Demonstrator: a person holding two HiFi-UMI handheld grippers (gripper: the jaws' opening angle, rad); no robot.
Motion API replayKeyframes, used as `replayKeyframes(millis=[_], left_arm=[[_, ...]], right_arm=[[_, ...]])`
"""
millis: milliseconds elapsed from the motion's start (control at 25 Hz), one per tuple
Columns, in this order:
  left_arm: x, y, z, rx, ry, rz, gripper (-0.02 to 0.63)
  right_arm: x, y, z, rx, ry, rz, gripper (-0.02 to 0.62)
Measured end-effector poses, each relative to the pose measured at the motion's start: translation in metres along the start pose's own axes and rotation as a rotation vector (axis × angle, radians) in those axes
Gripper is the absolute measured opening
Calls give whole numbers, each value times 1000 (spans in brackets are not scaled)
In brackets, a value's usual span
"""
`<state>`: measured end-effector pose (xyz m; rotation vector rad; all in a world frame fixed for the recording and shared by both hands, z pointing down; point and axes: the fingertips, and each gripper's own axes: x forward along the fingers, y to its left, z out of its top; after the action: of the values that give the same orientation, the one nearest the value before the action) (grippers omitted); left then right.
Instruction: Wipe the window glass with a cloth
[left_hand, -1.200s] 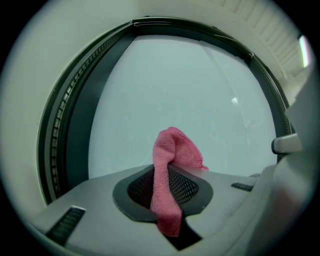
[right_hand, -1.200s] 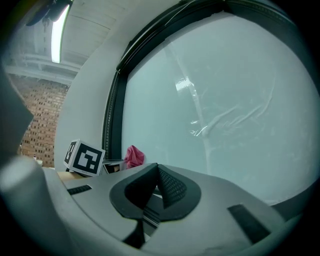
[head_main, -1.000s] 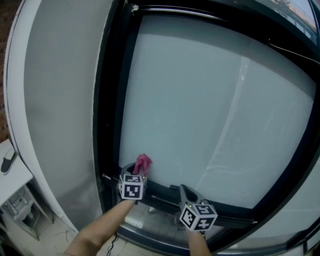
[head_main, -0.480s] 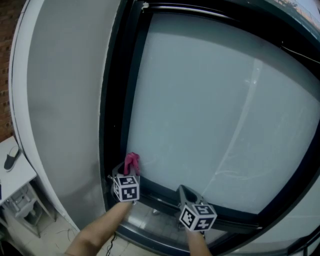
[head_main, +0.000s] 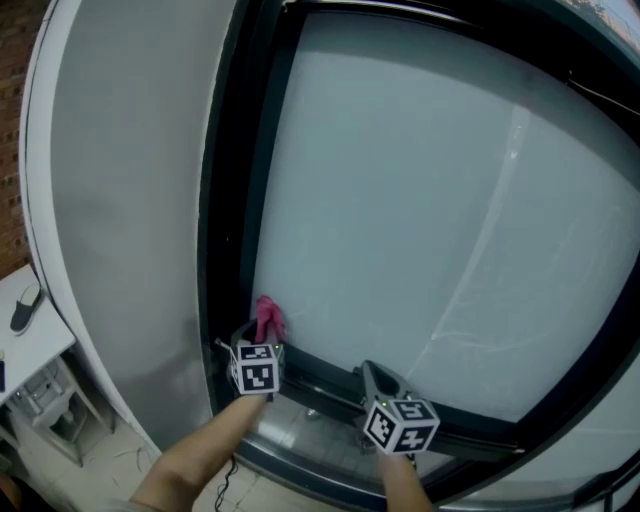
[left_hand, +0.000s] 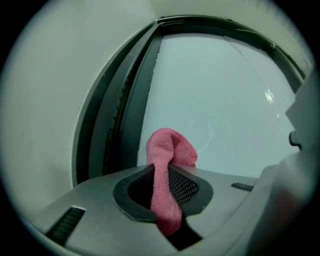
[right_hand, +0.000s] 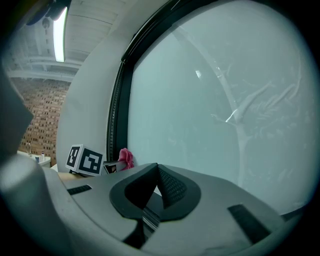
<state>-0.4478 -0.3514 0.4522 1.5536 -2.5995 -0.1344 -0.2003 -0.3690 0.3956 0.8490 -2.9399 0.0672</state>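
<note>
A pink cloth (head_main: 267, 317) is pinched in my left gripper (head_main: 258, 340), whose jaws are shut on it; its bunched top presses against the lower left corner of the window glass (head_main: 440, 200). In the left gripper view the cloth (left_hand: 165, 175) runs up between the jaws and folds over at the pane (left_hand: 220, 100). My right gripper (head_main: 378, 385) hangs lower right, by the bottom frame, shut with nothing between its jaws (right_hand: 155, 187). From the right gripper view the cloth (right_hand: 125, 158) and the left gripper's marker cube (right_hand: 84, 161) show at the left.
A black window frame (head_main: 235, 200) borders the glass on the left and along the bottom (head_main: 450, 425). A pale wall panel (head_main: 120, 200) lies left of it. A white shelf (head_main: 30, 340) stands at the far left, with brick wall (right_hand: 40, 115) behind.
My left gripper has carried the cloth leftwards and a little upwards along the glass's bottom edge, into the corner. The right gripper has stayed almost still.
</note>
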Motion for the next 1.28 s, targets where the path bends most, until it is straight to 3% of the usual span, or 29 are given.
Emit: replayKeyframes(millis=[840,1280], left_arm=[[-18,-130,-17,-10,17,-411,52],[-31,-185,-24,-21,29,-490,52]], right_arm=[[-53,-18,-15,43,-20,-238,2],[-88,-49,-14,40,-20,-284,2]])
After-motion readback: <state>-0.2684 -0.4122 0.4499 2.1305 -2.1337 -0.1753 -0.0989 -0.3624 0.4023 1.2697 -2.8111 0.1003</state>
